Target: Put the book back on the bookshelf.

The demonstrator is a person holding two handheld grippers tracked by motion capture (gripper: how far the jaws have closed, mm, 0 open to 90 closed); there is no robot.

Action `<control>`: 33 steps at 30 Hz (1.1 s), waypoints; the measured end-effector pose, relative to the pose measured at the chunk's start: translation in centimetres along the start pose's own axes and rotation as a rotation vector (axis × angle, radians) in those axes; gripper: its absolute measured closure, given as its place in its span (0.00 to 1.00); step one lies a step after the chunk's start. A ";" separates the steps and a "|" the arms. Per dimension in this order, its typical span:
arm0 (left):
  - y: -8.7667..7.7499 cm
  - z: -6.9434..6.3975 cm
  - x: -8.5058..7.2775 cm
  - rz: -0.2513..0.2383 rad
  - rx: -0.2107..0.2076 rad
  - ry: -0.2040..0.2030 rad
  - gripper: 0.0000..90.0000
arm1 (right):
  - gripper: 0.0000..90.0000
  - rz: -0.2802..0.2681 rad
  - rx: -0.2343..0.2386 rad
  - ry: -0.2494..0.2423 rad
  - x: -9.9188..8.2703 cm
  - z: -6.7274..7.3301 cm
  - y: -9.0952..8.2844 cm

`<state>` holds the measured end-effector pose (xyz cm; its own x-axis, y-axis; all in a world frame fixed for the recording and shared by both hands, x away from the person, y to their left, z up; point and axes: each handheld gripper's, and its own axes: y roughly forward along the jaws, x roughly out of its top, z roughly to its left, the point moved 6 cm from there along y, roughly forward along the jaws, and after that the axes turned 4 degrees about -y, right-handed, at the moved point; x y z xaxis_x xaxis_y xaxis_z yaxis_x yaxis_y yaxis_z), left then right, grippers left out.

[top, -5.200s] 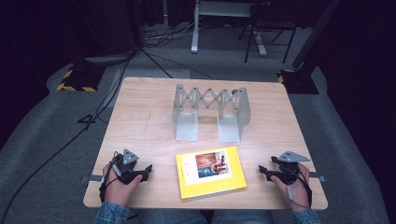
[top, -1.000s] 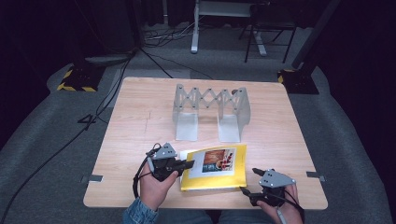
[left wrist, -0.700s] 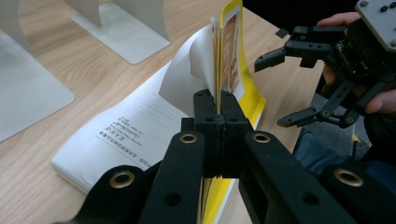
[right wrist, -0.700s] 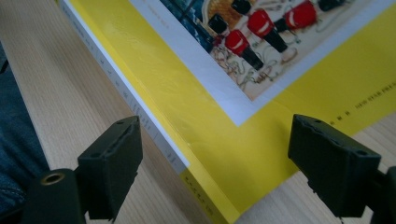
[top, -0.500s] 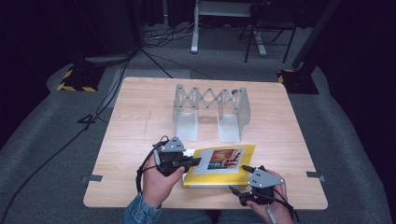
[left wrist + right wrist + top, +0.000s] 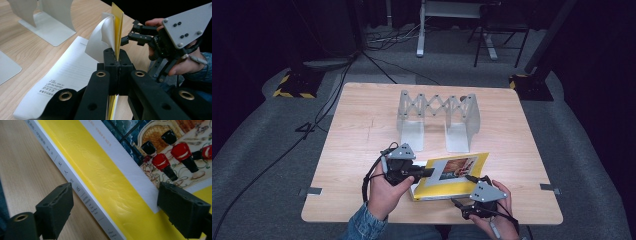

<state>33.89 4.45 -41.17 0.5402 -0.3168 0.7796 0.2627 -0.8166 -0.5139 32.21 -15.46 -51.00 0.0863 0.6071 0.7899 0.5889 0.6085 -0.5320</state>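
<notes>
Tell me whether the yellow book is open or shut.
Partly open: the left gripper is shut on the yellow cover, lifted off the white pages.

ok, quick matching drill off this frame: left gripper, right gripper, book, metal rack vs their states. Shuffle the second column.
1. left gripper
2. right gripper
3. yellow book
4. grey metal rack

a. stands untouched behind the book
b. jaws open, astride the spine edge
c. cover lifted at one side
d. shut on the yellow cover

Pairs: 1-d, 2-b, 3-c, 4-a
</notes>
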 end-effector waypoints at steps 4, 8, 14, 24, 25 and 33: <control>0.3 0.1 0.1 0.008 -0.011 -0.002 0.99 | 0.09 0.005 -0.028 -0.014 -0.1 0.2 0.6; 0.4 0.3 0.3 -0.002 -0.020 -0.008 0.99 | 0.07 0.007 -0.070 -0.047 0.1 0.3 1.5; 0.3 0.8 0.1 -0.007 -0.020 -0.032 0.98 | 0.07 -0.004 -0.096 -0.091 0.6 0.1 2.6; -0.1 0.6 -0.2 -0.036 -0.094 -0.083 0.99 | 0.08 0.001 -0.162 -0.182 0.7 0.3 3.5; -0.1 0.6 -0.2 -0.036 -0.092 -0.083 0.99 | 0.09 0.003 -0.167 -0.187 0.7 0.3 3.6; 0.0 2.1 -0.9 -0.055 -0.089 -0.170 0.99 | 0.12 0.010 -0.170 -0.213 0.7 0.2 4.5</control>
<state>35.09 5.74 -42.65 0.6561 -0.1904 0.7303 0.2281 -0.8723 -0.4324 34.80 -12.16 -52.88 -0.0675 0.7172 0.6936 0.7170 0.5183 -0.4661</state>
